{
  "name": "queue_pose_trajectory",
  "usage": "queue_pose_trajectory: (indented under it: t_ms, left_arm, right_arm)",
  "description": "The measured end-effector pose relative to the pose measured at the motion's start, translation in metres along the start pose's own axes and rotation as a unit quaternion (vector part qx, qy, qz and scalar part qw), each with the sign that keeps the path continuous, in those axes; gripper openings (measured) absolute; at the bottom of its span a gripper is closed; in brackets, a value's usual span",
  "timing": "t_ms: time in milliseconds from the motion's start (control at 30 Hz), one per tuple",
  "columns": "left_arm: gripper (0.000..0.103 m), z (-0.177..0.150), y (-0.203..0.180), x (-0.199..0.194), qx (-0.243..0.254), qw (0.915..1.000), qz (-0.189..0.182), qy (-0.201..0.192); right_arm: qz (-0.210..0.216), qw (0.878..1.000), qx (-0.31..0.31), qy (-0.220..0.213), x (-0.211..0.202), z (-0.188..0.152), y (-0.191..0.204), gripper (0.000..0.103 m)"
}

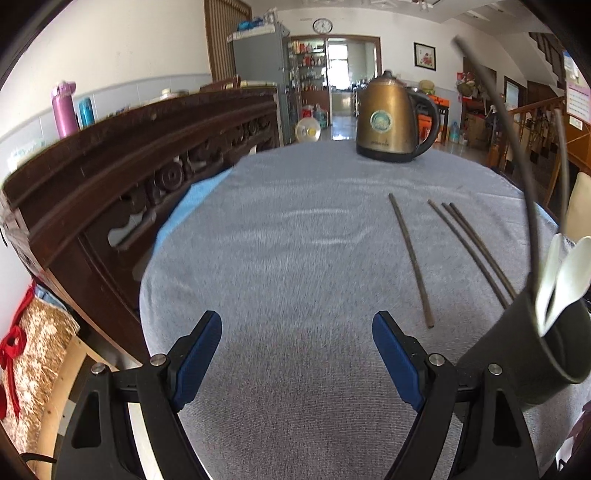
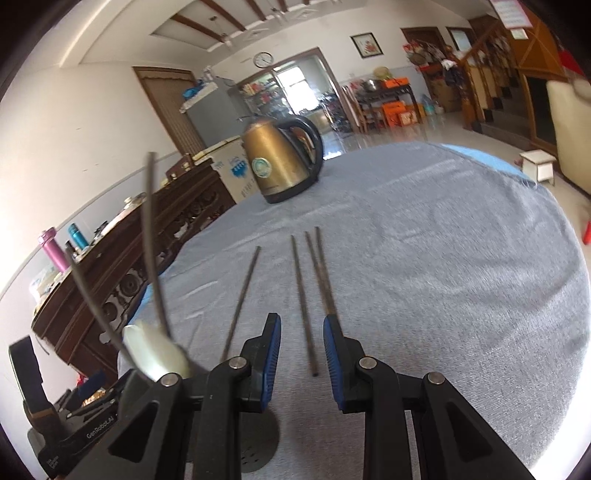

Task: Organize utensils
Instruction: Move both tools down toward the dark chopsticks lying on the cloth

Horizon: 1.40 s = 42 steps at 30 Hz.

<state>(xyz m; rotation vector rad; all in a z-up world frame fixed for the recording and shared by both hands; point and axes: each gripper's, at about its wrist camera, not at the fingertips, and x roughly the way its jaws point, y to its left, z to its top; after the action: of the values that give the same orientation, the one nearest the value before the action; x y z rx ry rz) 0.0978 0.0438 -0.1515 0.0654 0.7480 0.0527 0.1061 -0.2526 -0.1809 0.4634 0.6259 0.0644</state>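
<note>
From my left wrist camera, the left gripper hangs over bare grey cloth with its jaws wide apart and nothing between them. Four dark chopsticks lie on the cloth to the right of it, their long axes running near to far. One chopstick lies alone; a second lies further right, and the last pair lies just beside it, close together. At the right edge stands a dark holder, tilted in this view, with white spoons and two more sticks poking up out of it. A brass-coloured kettle sits at the far end of the table. A carved wooden bench runs along the left, and a clock hangs above a far doorway.

From my right wrist camera, the right gripper has its jaws partly apart, pressing on nothing. The near end of one chopstick lies on the cloth in the gap between them, pointing away towards the kettle. The pair runs just right of it, its near end hidden behind the right finger; the lone stick lies to the left. The spoons and holder sticks rise at near left. The cloth covers a round table, with tiled floor beyond.
</note>
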Motion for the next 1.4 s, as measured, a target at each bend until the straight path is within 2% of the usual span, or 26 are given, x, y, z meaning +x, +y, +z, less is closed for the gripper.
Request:
queue_pose_trajectory:
  t_ms: [167,333,700,933,1133,1233,1400]
  left_arm:
    - [0.084,-0.004,0.008,0.021,-0.017,0.9993,0.000,0.034]
    - [0.084,-0.006,0.013,0.036,-0.027,0.9983,0.007,0.052]
    - [0.084,0.018,0.024,0.062,-0.012,0.9983,0.023,0.053]
    - [0.084,0.042,0.012,0.076,0.018,0.9989,0.017,0.039]
    - [0.084,0.066,-0.002,0.092,0.037,0.9986,-0.002,0.037]
    - [0.084,0.077,-0.007,0.099,0.041,0.9985,-0.010,0.035]
    - [0.084,0.090,-0.015,0.110,0.046,0.9980,-0.023,0.037]
  right_arm:
    - [-0.009,0.999,0.026,0.018,0.014,0.000,-0.016,0.026]
    - [-0.014,0.998,0.052,0.034,0.024,0.001,-0.033,0.026]
    - [-0.023,0.996,0.070,0.055,0.052,0.026,-0.054,0.026]
    - [0.004,0.995,0.047,0.090,0.093,0.059,-0.046,0.026]
    - [0.026,0.991,0.028,0.130,0.142,0.087,-0.037,0.026]
    - [0.036,0.990,-0.004,0.139,0.165,0.098,-0.022,0.026]
    - [0.032,0.987,-0.036,0.152,0.199,0.109,-0.007,0.026]
